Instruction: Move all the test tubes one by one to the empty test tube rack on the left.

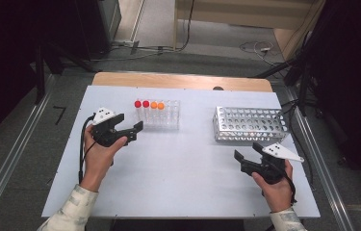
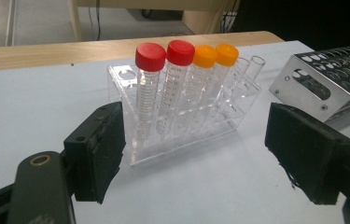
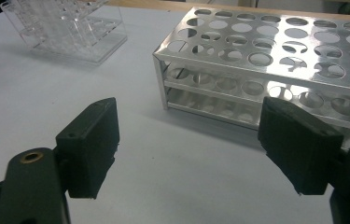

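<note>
Where the table [image 1: 178,183] carries its things, the top is a pale grey-white sheet laid over a wooden board, whose bare wood shows as a strip along the far edge. Grey floor surrounds it, with metal rails running along both sides and cables trailing over the floor beyond the far edge; the room's left and right margins are dark.

A clear rack [image 1: 161,115] stands toward the far edge, left of the middle. It holds two red-capped tubes [image 2: 150,88] and two orange-capped tubes [image 2: 212,79] in one row, upright, with uncapped clear tubes beside them. A metal rack [image 1: 250,124], perforated with round holes, stands toward the far right corner, well apart from the clear rack.

The left tool [image 1: 132,131] is held near the left edge, pointing at the clear rack; its jaws stand wide and released, nothing between them, and the rack sits just ahead of them in the left gripper view. The right tool [image 1: 248,155] is held toward the near right corner, just in front of the metal rack; its jaws are also spread and grasp nothing. Both forearms come in over the near edge.
</note>
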